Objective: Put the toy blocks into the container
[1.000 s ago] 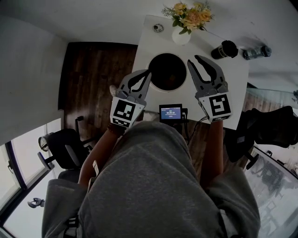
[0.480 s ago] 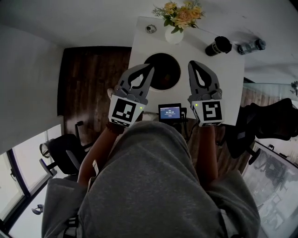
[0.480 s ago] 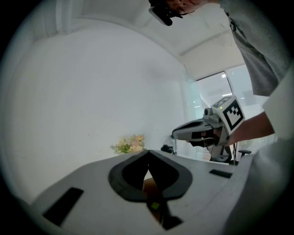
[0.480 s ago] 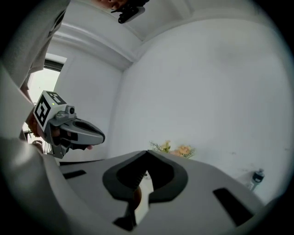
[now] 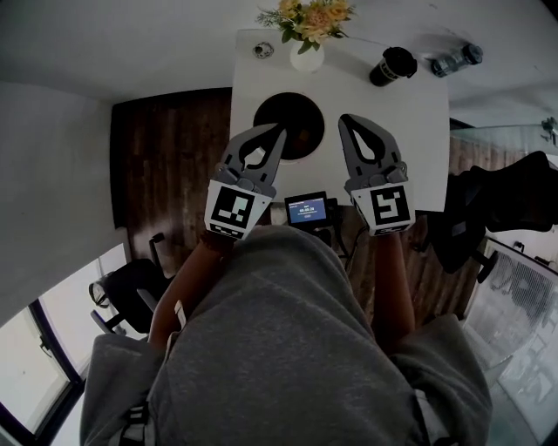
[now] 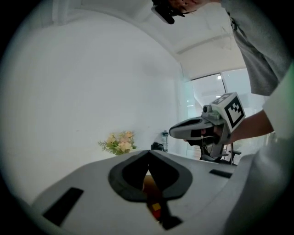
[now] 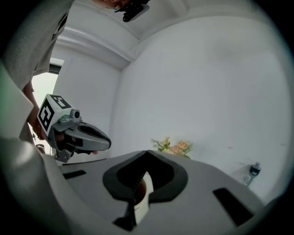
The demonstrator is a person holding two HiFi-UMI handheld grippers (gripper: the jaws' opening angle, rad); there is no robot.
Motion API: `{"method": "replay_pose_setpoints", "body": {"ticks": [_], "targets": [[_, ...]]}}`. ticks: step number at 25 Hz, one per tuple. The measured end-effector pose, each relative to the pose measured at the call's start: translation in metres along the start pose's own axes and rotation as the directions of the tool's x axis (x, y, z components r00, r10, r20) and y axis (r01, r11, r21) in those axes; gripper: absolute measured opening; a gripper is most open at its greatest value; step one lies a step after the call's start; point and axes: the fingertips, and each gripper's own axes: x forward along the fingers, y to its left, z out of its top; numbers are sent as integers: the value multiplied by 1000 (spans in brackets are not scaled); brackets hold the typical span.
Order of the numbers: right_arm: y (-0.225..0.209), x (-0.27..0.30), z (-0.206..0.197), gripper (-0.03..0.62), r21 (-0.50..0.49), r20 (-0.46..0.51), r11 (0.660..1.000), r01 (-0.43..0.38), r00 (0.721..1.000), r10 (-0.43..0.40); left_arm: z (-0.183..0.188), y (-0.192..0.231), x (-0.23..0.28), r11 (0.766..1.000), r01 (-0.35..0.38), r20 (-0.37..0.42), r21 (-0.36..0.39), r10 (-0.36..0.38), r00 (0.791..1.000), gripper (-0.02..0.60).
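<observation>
A dark round container (image 5: 289, 125) sits on the white table (image 5: 405, 148). My left gripper (image 5: 280, 130) is shut and empty, its tips over the container's near left rim. My right gripper (image 5: 343, 119) is also shut with nothing in it, just right of the container. In the left gripper view the jaws (image 6: 148, 152) meet, and a red and yellow toy block (image 6: 156, 209) shows through the slit below them, over a brownish surface. The right gripper view shows its shut jaws (image 7: 147, 152) above the container's brown inside (image 7: 140, 188). From the head view I cannot make out blocks in the container.
A vase of flowers (image 5: 305, 23) stands at the table's far edge, with a black cup (image 5: 391, 64) and a clear bottle (image 5: 454, 59) to its right. A small screen device (image 5: 306, 210) sits at the near edge. Dark wooden floor (image 5: 166, 165) lies left; office chairs stand on both sides.
The right gripper's jaws have gone from open to shut. The table and container have slid up and left in the head view. The left gripper stays shut.
</observation>
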Motion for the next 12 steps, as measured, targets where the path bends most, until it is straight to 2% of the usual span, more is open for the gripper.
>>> {"method": "replay_pose_setpoints", "body": {"ticks": [6,9,12], "targets": [[18,-7,5,3,20,-28,998,60,998,-60,0,-7,-9,996,85,9,4,-85,996,8],[31,-3,15,3,30,-31,996,86,996,-85,-3,4,-19,995,98,11,12,-98,995,8],[50,9,25,3,37,-20,995,93,995,-93,-13,22,-33,994,99,-18,47,-98,995,8]]}}
